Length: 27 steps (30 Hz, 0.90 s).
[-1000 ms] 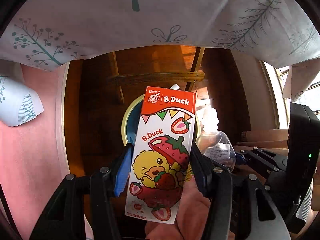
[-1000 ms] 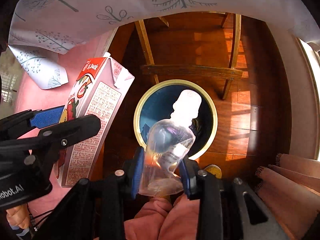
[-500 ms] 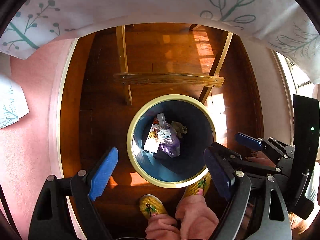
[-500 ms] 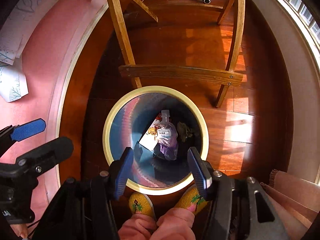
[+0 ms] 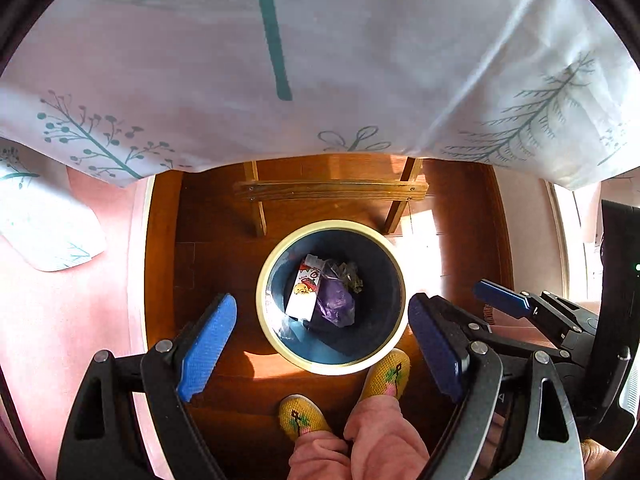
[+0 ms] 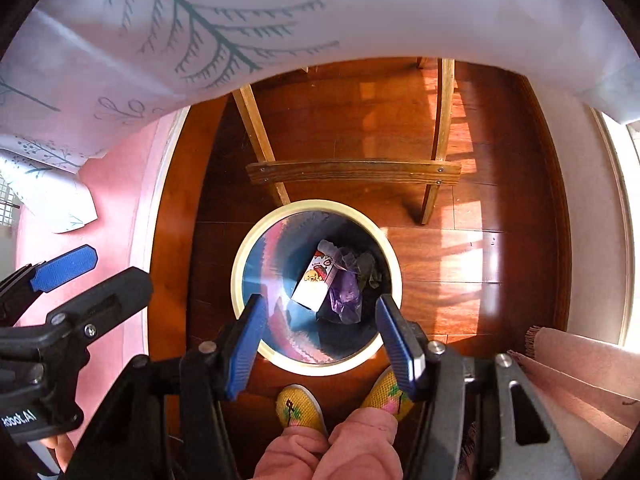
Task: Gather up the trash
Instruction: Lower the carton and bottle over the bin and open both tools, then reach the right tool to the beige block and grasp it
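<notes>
A round dark-blue bin with a cream rim (image 5: 266, 264) (image 6: 236, 268) stands on the wooden floor below both grippers. Inside lie the B.Duck strawberry carton (image 5: 305, 294) (image 6: 316, 282), a clear plastic bottle (image 5: 332, 270) (image 6: 344, 258) and purple wrapping (image 5: 336, 304) (image 6: 346, 294). My left gripper (image 5: 320, 340) is open and empty above the bin. My right gripper (image 6: 320, 344) is open and empty above the bin's near rim. The right gripper's blue finger (image 5: 502, 300) shows at the right of the left wrist view.
A white tablecloth with teal plant prints (image 5: 320, 60) (image 6: 280, 12) hangs over the top of both views. Wooden table legs with a crossbar (image 5: 332, 190) (image 6: 352, 170) stand behind the bin. The person's yellow slippers (image 5: 386, 372) (image 6: 298, 406) are by the near rim. A pink wall (image 5: 60, 320) is on the left.
One second ago the left gripper held the carton and the right held the bottle. Both were let go and now lie in the bin. Both grippers have since risen a little.
</notes>
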Available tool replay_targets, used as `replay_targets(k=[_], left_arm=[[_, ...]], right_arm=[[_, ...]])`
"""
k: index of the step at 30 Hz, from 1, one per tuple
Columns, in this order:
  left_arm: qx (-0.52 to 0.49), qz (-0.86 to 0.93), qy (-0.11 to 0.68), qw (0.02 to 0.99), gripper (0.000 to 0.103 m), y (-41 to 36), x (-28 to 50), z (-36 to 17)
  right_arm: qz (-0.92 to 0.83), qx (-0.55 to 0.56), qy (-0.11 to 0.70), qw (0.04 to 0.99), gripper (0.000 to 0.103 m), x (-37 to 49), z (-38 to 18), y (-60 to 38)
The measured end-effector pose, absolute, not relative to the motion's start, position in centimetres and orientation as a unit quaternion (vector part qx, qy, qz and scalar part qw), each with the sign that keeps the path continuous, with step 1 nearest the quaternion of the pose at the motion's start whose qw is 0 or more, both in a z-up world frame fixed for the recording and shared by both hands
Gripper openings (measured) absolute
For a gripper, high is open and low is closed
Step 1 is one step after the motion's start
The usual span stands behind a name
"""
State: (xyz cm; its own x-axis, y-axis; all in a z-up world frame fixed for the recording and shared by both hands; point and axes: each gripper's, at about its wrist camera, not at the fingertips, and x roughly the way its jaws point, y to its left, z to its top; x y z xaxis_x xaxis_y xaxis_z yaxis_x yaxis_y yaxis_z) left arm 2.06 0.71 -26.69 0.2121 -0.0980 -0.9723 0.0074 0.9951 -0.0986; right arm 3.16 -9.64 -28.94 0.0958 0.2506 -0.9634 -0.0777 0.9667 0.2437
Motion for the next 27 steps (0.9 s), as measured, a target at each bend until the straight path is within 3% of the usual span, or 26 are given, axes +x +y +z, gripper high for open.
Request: replay_targets(k=[14,27], left_arm=[[0.004,-0.051,0.560,0.827,0.086,-0.6,1.7,-8.2],[-0.002,0.001,0.435,0.900,0.086,0.9,4.3,7.1]], right_arm=[[0.129,0.079,0.624,0.767,0.058,3.2,-11.1,-11.4],[0.153,0.020,0.516,0.842,0.058,6.5,3.9,-12.5]])
